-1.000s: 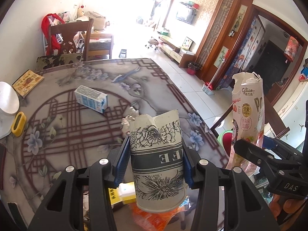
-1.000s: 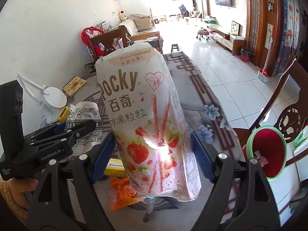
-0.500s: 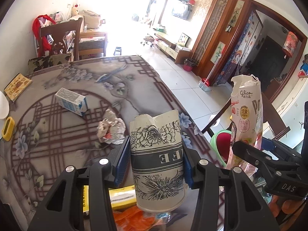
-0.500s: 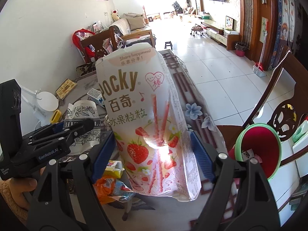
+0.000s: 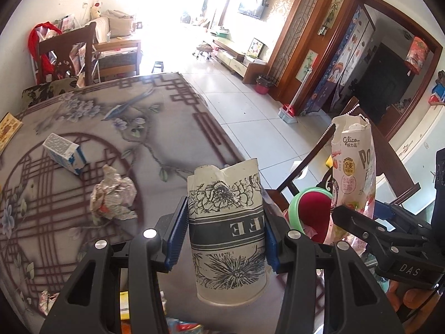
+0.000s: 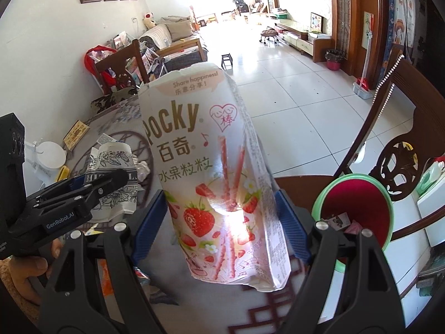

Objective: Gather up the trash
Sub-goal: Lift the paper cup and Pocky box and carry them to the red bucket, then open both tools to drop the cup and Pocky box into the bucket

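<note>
My left gripper (image 5: 222,239) is shut on a crumpled paper coffee cup (image 5: 226,222) with black flower print, held upright above the table's right edge. My right gripper (image 6: 222,222) is shut on a torn-open pink Pocky snack bag (image 6: 211,172), also upright. The bag (image 5: 353,172) shows at the right of the left wrist view, and the cup (image 6: 111,178) shows at the left of the right wrist view. A red bin with a green rim (image 6: 358,208) stands on the floor beside the table, just right of both grippers; the bin (image 5: 308,211) holds some scraps.
On the patterned tablecloth (image 5: 83,128) lie a blue and white carton (image 5: 65,154), a crumpled foil wrapper (image 5: 112,197) and orange and yellow wrappers near the front edge. A dark wooden chair (image 6: 400,144) stands behind the bin. A white lamp base (image 6: 51,156) sits at far left.
Both grippers, still holding the cup and the bag, have shifted to the right across the table towards its edge. The red bin has come nearer and larger in both views.
</note>
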Demonstrator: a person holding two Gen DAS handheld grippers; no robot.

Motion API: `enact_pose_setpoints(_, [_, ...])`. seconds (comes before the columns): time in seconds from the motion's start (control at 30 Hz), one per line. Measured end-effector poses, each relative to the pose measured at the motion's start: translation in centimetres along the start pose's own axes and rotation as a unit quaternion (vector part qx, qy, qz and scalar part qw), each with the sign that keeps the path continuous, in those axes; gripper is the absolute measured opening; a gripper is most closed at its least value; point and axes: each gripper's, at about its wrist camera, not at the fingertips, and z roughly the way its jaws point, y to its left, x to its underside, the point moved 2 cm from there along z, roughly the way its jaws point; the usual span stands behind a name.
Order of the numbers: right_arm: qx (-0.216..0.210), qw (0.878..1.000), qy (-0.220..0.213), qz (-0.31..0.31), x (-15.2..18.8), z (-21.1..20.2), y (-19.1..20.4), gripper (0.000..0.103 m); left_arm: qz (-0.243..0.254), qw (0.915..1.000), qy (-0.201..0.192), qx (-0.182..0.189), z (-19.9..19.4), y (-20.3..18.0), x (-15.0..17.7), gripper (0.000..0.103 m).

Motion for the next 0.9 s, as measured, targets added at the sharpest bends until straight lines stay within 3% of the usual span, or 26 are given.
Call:
enact_pose_setpoints(0.53, [0.049, 0.997, 0.008, 0.057, -0.4, 0.0, -12.1, 0.077, 0.029, 0.9987, 0.024, 0.033, 5.7, -9.4, -1.7, 0.045])
enact_pose_setpoints(0.9, [0.108, 0.986, 0.029, 0.127, 1.4, 1.1, -20.5, 0.078, 0.091, 0.9920, 0.049, 0.073, 9.7, -16.7, -2.5, 0.045])
